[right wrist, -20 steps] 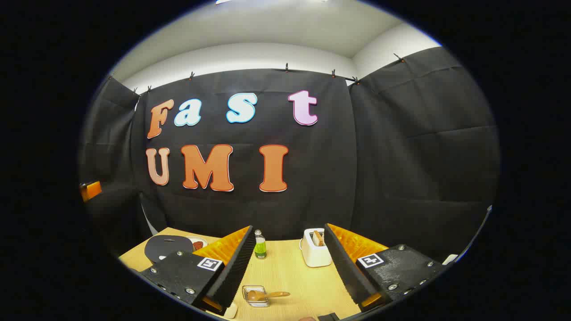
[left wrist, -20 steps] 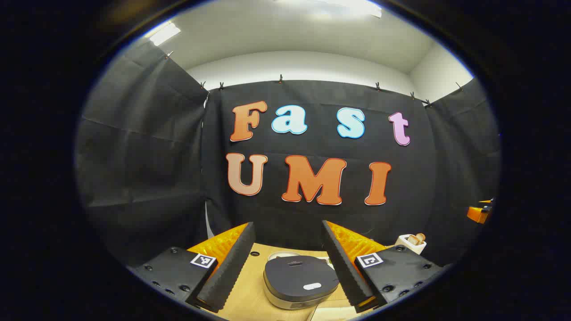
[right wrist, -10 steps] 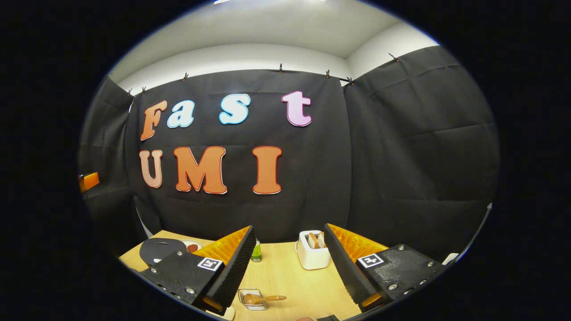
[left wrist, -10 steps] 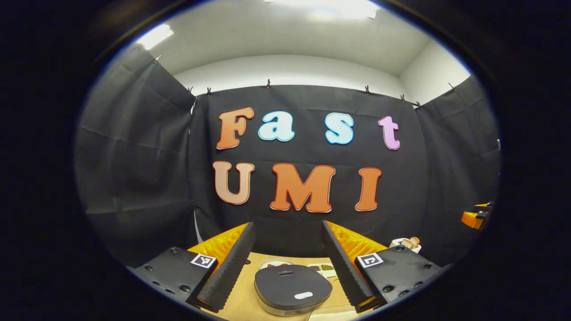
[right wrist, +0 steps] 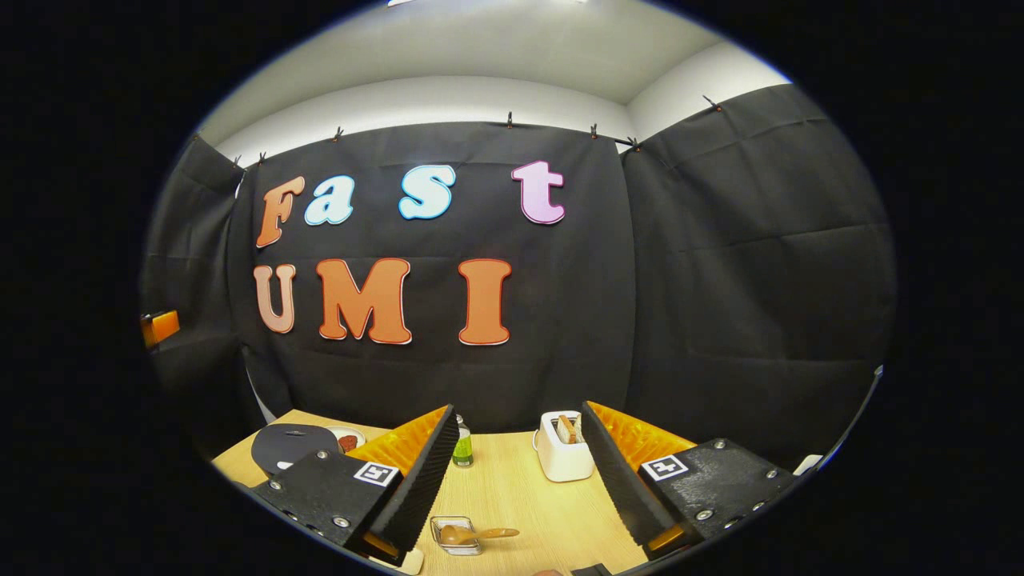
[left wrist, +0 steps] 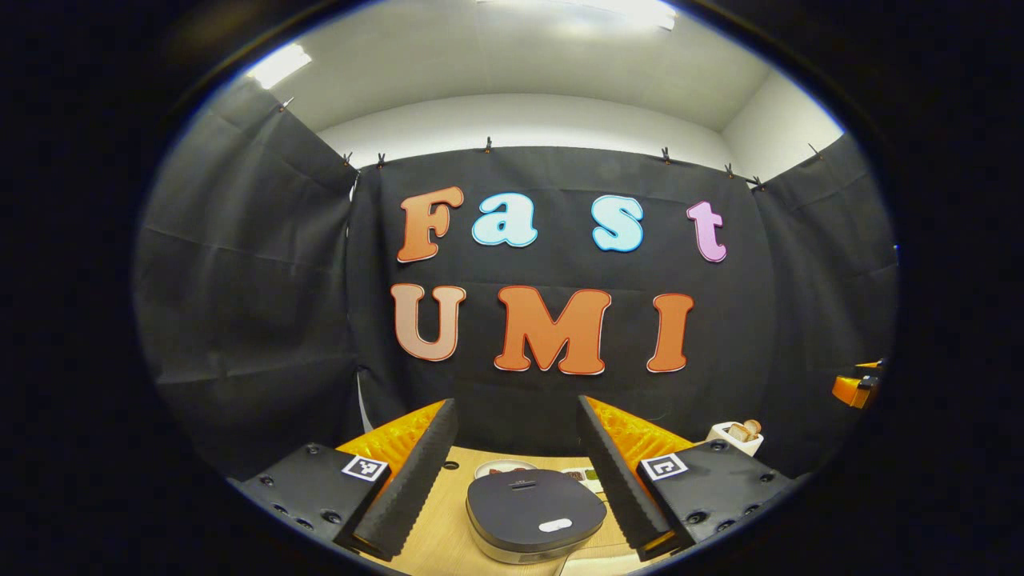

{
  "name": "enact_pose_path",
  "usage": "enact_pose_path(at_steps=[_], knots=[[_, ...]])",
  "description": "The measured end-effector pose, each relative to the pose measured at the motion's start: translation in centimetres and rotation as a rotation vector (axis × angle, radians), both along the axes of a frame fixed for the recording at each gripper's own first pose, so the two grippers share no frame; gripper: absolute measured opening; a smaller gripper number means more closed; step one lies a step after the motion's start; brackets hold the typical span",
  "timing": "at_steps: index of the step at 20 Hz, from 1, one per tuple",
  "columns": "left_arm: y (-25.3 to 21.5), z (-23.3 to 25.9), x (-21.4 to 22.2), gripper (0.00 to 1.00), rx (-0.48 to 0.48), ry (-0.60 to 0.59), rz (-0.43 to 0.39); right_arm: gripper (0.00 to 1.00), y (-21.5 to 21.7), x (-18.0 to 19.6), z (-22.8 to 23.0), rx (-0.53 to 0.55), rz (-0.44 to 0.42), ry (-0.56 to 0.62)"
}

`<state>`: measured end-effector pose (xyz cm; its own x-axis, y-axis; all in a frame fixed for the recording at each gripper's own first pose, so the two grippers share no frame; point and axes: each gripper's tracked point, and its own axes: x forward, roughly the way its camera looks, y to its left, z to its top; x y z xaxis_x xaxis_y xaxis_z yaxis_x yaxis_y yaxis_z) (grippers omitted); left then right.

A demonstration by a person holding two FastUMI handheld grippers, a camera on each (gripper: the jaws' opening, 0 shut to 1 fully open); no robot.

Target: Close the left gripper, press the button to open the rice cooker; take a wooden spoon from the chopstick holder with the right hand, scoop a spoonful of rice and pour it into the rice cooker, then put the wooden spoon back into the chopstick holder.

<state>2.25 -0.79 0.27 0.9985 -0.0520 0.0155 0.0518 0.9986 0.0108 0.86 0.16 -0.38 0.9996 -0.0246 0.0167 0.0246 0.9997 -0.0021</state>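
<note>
Hovering with its jaws spread wide and empty, the left gripper (left wrist: 516, 464) frames the rice cooker (left wrist: 536, 516) just ahead and below; the pale button (left wrist: 555, 525) faces it on the lid's near edge. Farther right, the right gripper (right wrist: 520, 472), equally wide, waits over the wooden spoon (right wrist: 472, 533).

Left gripper view: rice cooker (left wrist: 534, 514) base cut off at the bottom edge. Plate (left wrist: 502, 466) behind it mostly hidden by the lid; contents too small to tell.

Right gripper view: green bottle (right wrist: 462, 448) partly hidden behind a finger. Toaster (right wrist: 562, 454) right side likewise covered.
</note>
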Motion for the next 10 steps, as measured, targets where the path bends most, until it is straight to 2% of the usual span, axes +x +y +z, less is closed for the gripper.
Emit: enact_pose_path(at_steps=[2, 6, 7, 10], knots=[[0.27, -0.21, 0.19, 0.99, 0.008, 0.010, 0.001, 0.95, -0.21, 0.09, 0.03, -0.001, -0.012, -0.001], [-0.21, -0.48, 0.28, 0.77, 0.047, 0.013, -0.009, 0.95, -0.23, 0.19, -0.22, 0.001, -0.017, 0.001], [-0.36, -0.81, 0.34, 0.77, 0.041, 0.023, -0.015, 0.95, -0.21, 0.19, -0.22, 0.003, -0.019, 0.003], [-0.65, -1.00, 0.72, 0.46, 0.003, 0.036, -0.042, 0.95, -0.39, 0.18, -0.21, -0.001, -0.022, 0.000]])
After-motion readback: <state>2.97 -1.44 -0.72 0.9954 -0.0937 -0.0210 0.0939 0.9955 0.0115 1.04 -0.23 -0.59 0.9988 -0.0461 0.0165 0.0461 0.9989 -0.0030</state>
